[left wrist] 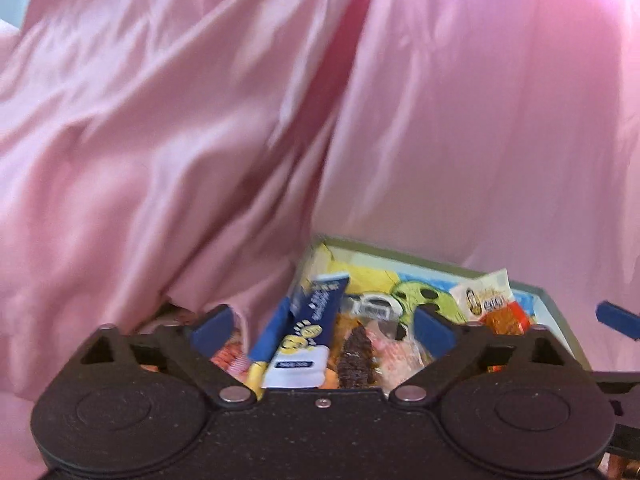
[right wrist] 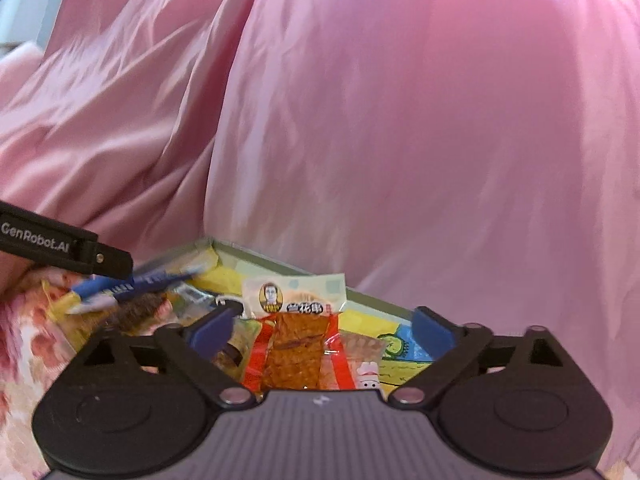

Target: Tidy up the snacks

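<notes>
We find the shallow box (left wrist: 560,300), its floor printed with a cartoon, lying on pink satin cloth (left wrist: 200,120). Inside it: a blue and white tube-like packet (left wrist: 308,332) tilted against the left wall, a dark ridged snack (left wrist: 356,356) beside it, and a red and orange packet (right wrist: 296,344) toward the right. Our left gripper (left wrist: 324,324) and right gripper (right wrist: 324,328) hover over the box, fingers spread wide, gripping nothing.

Wrapped snacks (left wrist: 304,340) heaped, seemingly, in box (left wrist: 440,264).
</notes>
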`<move>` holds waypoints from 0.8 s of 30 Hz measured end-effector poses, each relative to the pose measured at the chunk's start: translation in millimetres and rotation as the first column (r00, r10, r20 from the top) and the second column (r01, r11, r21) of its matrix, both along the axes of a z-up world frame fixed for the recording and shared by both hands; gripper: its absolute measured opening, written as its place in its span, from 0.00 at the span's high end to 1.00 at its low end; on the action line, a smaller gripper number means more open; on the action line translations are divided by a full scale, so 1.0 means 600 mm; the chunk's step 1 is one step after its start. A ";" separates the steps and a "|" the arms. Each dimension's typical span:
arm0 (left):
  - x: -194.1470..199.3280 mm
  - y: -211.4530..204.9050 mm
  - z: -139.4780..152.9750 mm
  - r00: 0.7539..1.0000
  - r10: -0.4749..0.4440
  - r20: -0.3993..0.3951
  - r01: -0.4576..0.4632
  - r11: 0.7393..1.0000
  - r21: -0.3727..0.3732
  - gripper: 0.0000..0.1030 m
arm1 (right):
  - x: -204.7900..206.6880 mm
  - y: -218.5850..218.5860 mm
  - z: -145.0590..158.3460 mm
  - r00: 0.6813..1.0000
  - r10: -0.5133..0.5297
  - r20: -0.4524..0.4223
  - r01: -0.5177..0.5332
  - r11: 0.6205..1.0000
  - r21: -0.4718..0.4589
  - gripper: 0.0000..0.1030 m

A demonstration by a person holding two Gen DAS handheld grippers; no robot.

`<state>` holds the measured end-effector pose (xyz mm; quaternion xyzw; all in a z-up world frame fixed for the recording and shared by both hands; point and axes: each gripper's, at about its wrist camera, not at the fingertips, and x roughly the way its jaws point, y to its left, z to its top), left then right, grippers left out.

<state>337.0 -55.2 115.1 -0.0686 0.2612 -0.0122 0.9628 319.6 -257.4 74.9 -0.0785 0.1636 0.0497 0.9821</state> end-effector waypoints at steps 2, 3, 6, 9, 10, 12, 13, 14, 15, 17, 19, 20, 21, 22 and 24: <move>-0.017 0.002 0.014 0.999 0.011 0.032 -0.011 1.000 0.003 0.01 | -0.013 -0.002 0.007 1.000 0.001 0.004 -0.001 0.999 0.045 0.00; -0.026 0.003 0.020 0.999 0.013 0.045 -0.013 1.000 0.003 0.01 | -0.021 -0.003 0.011 1.000 0.001 0.009 -0.001 0.998 0.064 0.00; -0.053 0.005 0.035 0.997 0.021 0.076 -0.021 1.000 -0.001 0.01 | -0.043 -0.004 0.025 0.999 -0.010 0.036 0.006 0.995 0.099 0.00; -0.086 0.012 0.045 0.993 0.034 0.109 -0.034 0.999 -0.006 0.01 | -0.070 -0.004 0.037 0.997 -0.022 0.073 0.012 0.991 0.131 0.00; -0.096 0.014 0.046 0.992 0.042 0.116 -0.040 0.999 -0.013 0.01 | -0.080 -0.006 0.041 0.996 -0.025 0.082 0.013 0.990 0.142 0.00; -0.111 0.016 0.047 0.992 0.049 0.120 -0.047 0.999 -0.018 0.01 | -0.100 -0.008 0.043 0.994 -0.029 0.101 0.011 0.986 0.165 0.00; -0.118 0.017 0.049 0.991 0.050 0.124 -0.048 0.999 -0.018 0.01 | -0.108 -0.009 0.044 0.994 -0.031 0.108 0.012 0.985 0.173 0.00; -0.126 0.018 0.050 0.990 0.052 0.131 -0.050 0.999 -0.018 0.01 | -0.118 -0.010 0.045 0.993 -0.035 0.116 0.013 0.983 0.180 0.00; -0.135 0.018 0.050 0.989 0.054 0.140 -0.052 0.998 -0.019 0.01 | -0.128 -0.012 0.045 0.992 -0.039 0.122 0.015 0.982 0.187 0.00; -0.152 0.018 0.050 0.987 0.056 0.152 -0.053 0.998 -0.022 0.01 | -0.144 -0.015 0.044 0.990 -0.043 0.132 0.017 0.981 0.193 0.00; -0.169 0.019 0.049 0.986 0.056 0.160 -0.053 0.998 -0.024 0.01 | -0.162 -0.016 0.044 0.989 -0.045 0.143 0.016 0.981 0.192 0.00; -0.177 0.019 0.048 0.985 0.055 0.162 -0.051 0.998 -0.025 0.01 | -0.171 -0.017 0.043 0.988 -0.045 0.145 0.016 0.981 0.195 0.00; -0.188 0.020 0.046 0.985 0.054 0.164 -0.050 0.998 -0.028 0.01 | -0.179 -0.018 0.043 0.989 -0.044 0.144 0.014 0.980 0.200 0.00; -0.196 0.020 0.043 0.985 0.054 0.165 -0.050 0.998 -0.031 0.01 | -0.185 -0.018 0.043 0.988 -0.043 0.145 0.013 0.979 0.203 0.00; -0.213 0.022 0.037 0.984 0.055 0.167 -0.049 0.998 -0.038 0.01 | -0.201 -0.020 0.042 0.987 -0.046 0.152 0.014 0.979 0.204 0.00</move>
